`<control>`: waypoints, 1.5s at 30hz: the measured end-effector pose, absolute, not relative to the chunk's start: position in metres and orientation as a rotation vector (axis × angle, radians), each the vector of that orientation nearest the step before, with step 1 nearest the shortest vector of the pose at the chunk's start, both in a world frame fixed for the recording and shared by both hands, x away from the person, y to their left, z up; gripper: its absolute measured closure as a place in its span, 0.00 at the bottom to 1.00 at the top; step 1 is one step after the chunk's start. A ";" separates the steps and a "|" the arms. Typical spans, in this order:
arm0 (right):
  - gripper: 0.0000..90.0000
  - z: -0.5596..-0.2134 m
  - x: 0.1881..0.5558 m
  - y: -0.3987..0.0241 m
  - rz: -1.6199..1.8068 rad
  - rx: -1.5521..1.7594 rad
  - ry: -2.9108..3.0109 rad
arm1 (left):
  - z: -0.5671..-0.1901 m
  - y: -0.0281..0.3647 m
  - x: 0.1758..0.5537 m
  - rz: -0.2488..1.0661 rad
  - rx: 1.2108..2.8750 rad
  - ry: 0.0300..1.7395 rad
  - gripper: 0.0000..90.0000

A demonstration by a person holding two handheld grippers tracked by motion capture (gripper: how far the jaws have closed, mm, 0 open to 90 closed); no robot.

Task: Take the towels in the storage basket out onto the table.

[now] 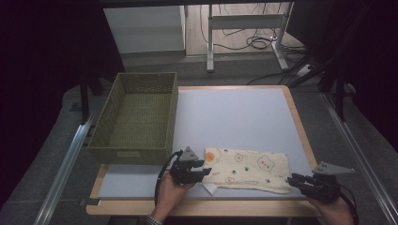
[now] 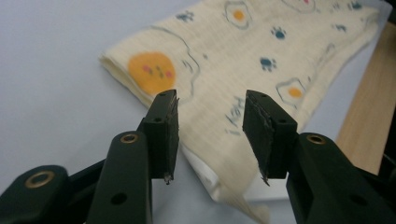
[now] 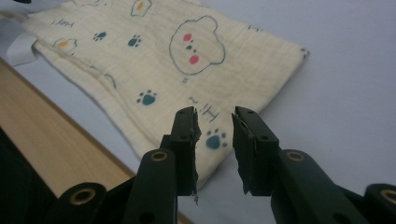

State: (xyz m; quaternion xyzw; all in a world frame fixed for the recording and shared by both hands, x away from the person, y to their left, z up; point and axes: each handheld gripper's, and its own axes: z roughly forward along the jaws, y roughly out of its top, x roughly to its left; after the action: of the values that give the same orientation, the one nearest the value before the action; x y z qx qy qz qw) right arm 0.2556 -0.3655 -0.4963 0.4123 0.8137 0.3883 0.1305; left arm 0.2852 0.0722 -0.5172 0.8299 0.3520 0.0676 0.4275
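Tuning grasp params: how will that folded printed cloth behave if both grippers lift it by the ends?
Probably floppy: the folded cloth lies flat with thin stacked layers, so its middle would likely sag between the left gripper and right gripper. It looks light, likely sliding on the smooth table if pushed. The layers may separate if only the top one is pinched.

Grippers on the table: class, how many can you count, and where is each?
2. The left gripper sits at the folded cloth's left end; the right gripper sits at its right end.
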 end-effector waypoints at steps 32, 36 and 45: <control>0.88 -0.511 0.231 -0.364 1.064 1.205 2.422 | -0.530 0.076 0.260 0.173 2.139 0.834 0.84; 0.77 -0.501 0.231 -0.369 1.111 1.206 2.377 | -0.518 0.078 0.268 0.207 2.104 0.865 0.62; 0.75 -0.490 0.274 -0.365 1.138 1.229 2.278 | -0.509 0.057 0.317 0.309 2.092 0.946 0.56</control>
State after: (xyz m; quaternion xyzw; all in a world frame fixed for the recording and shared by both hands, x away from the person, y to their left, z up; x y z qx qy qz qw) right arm 0.2741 -0.3648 -0.4902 0.4294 0.7957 0.3975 0.1564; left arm 0.3167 0.0572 -0.5086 0.8272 0.3741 0.1222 0.4011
